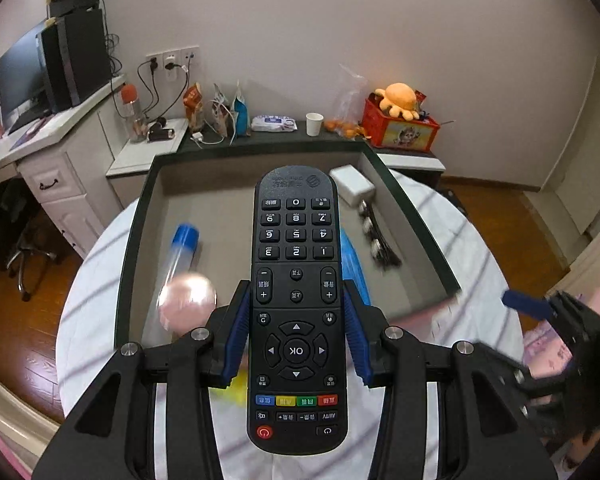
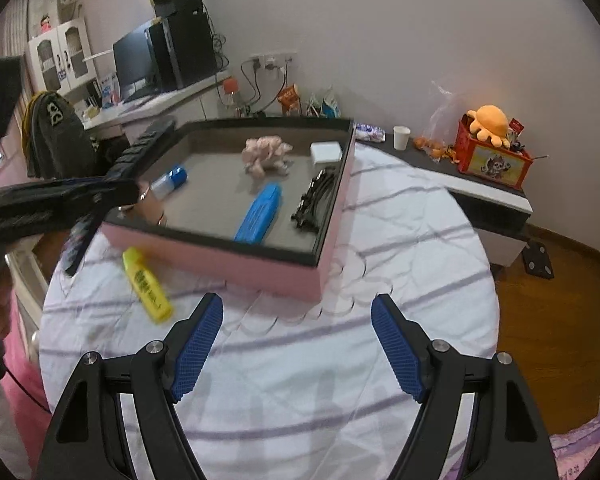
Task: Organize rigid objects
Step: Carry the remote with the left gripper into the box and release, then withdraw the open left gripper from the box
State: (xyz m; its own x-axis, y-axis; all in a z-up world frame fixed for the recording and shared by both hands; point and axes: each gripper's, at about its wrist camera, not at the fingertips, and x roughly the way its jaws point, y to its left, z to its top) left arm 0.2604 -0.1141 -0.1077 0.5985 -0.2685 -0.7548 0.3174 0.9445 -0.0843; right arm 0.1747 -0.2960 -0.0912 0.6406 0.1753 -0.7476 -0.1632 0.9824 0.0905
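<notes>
My left gripper [image 1: 296, 300] is shut on a black remote control [image 1: 296, 280] and holds it above the near part of the pink tray [image 2: 260, 268], whose dark rim [image 1: 134, 240] shows in the left wrist view. In the tray lie a clear tube with a blue cap [image 1: 180, 252], a blue case [image 2: 260, 212], a white box [image 2: 326, 151], a black comb-like bundle [image 2: 314, 200] and a pink plush [image 2: 266, 154]. A yellow bottle [image 2: 146, 286] lies on the tablecloth in front of the tray. My right gripper [image 2: 296, 344] is open and empty over the cloth.
The round table has a white striped cloth [image 2: 300, 380]. Behind it a low dark shelf [image 2: 480, 196] holds a paper cup [image 2: 402, 136] and a red box with an orange plush [image 2: 492, 152]. A desk with a monitor [image 1: 20, 76] stands at the left.
</notes>
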